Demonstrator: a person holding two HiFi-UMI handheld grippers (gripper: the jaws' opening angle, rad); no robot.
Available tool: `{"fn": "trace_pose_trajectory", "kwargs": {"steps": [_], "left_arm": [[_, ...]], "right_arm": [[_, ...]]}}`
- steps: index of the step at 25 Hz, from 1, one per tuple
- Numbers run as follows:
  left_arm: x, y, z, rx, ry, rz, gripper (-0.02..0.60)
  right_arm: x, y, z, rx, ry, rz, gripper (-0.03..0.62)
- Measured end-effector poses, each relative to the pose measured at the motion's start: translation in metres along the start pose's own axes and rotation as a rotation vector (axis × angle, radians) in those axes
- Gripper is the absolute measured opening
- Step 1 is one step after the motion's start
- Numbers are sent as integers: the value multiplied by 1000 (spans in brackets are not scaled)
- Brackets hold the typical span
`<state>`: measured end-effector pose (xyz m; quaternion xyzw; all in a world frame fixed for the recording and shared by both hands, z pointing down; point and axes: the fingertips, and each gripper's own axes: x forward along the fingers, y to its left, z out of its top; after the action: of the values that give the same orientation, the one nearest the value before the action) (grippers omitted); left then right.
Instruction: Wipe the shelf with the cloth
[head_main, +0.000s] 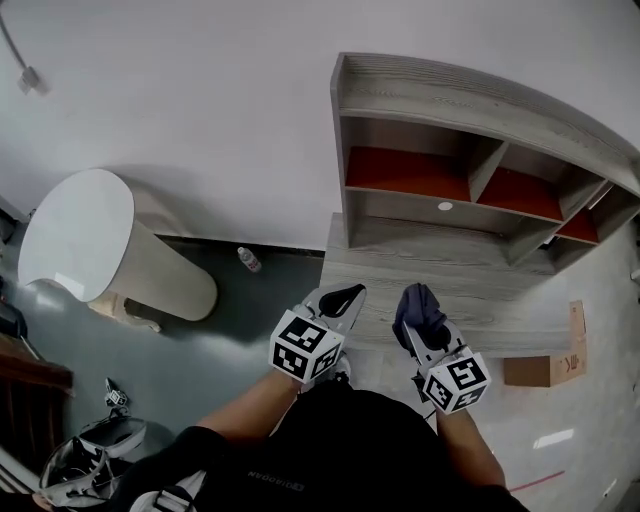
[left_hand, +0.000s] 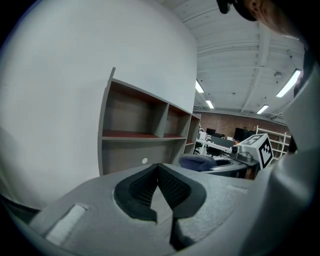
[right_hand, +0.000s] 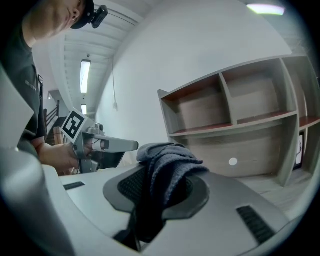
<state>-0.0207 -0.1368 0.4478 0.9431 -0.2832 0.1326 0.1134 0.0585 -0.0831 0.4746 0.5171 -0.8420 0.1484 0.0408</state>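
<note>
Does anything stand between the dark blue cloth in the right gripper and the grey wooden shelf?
Nothing visible does. The dark blue cloth, clamped in the right gripper, faces the grey wooden shelf with only open space between. The left gripper is beside it, out of the path.

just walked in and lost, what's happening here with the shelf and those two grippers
A person holds a gripper in each hand in front of a grey shelf unit. The right gripper is shut on a dark cloth, over the front of the unit's lowest board. The left gripper is shut on nothing, beside it. Whether the cloth touches the board cannot be told.
</note>
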Motion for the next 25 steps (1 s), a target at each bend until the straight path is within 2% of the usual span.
{"fn": "trace_pose_trajectory", "kwargs": {"steps": [7,13,19,25], "left_arm": [[7,53,27,18,-28,-28,8],[13,89,30,23,-34,-46,8],[19,103,32,15,-31,-40,8],[26,110,31,6,-11,6,8]], "right_arm": [[63,-1,49,-66,-47,-23,100],[101,-2,80,-87,-83,-35,100],[130,-13,126,-188,-140,-56,100],[162,-29,171,-274,-187,-36,100]]}}
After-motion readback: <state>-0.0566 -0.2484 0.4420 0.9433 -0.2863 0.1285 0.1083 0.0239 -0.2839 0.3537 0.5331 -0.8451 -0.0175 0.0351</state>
